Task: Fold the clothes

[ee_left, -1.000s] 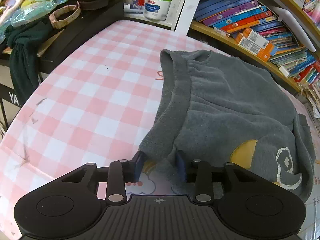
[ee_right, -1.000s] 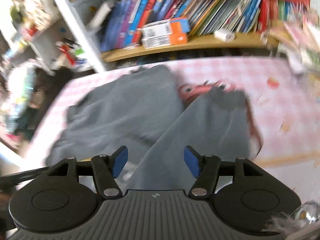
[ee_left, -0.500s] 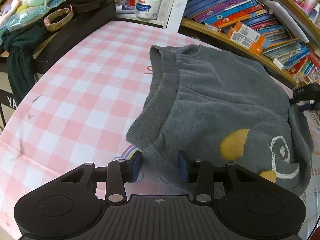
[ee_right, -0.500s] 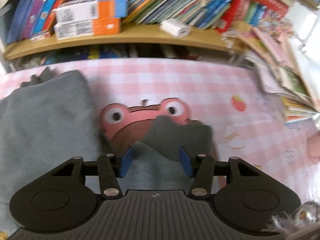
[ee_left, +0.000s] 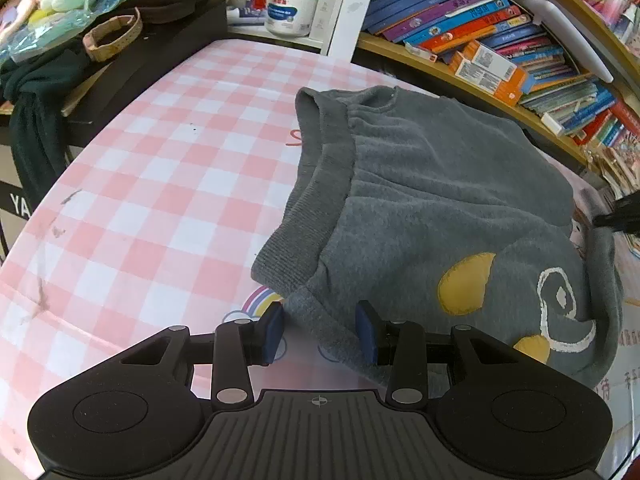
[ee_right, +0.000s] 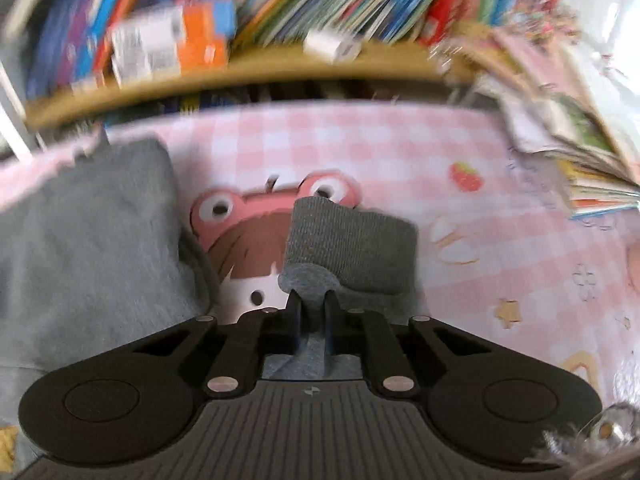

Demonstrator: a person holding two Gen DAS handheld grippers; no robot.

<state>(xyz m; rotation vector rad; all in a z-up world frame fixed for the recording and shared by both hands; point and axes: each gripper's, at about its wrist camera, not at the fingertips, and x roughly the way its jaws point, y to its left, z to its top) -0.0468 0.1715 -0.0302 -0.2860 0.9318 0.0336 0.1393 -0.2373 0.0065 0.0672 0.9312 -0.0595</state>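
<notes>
While the right gripper [ee_right: 311, 304] has its fingers pinched almost together on the ribbed sleeve cuff [ee_right: 348, 248], the left gripper [ee_left: 320, 330] stands wide open with nothing between its blue pads [ee_left: 273, 330]. Grey sweatshirt [ee_left: 440, 216] lies on the pink checked tablecloth [ee_left: 160, 200], hem band [ee_left: 316, 200] toward the left side of the left wrist view, printed yellow-and-white motif [ee_left: 520, 296] facing up.

Key relation: the near hem corner [ee_left: 304, 308] lies directly ahead of the left fingers, just beyond the pads and slightly toward the right pad; cloth edge runs diagonally across the gap. Whether the pads touch the cloth cannot be told. The hem band's long axis runs away from the left gripper, toward the bookshelf [ee_left: 500, 60].

Sleeve: cuff end sticks up beyond the right fingertips, over the cartoon frog print [ee_right: 256, 216] on the tablecloth. Sweatshirt body sits to the left of the right gripper, apart from the cuff by a strip of bare cloth. Right wrist view is blurred at the top.

Judgement: the left gripper is the nearer one to the hem corner; a short advance and closure would take it. The sleeve, being in the right gripper, looks set to be carried leftward over the body. Fold is at an early stage.
</notes>
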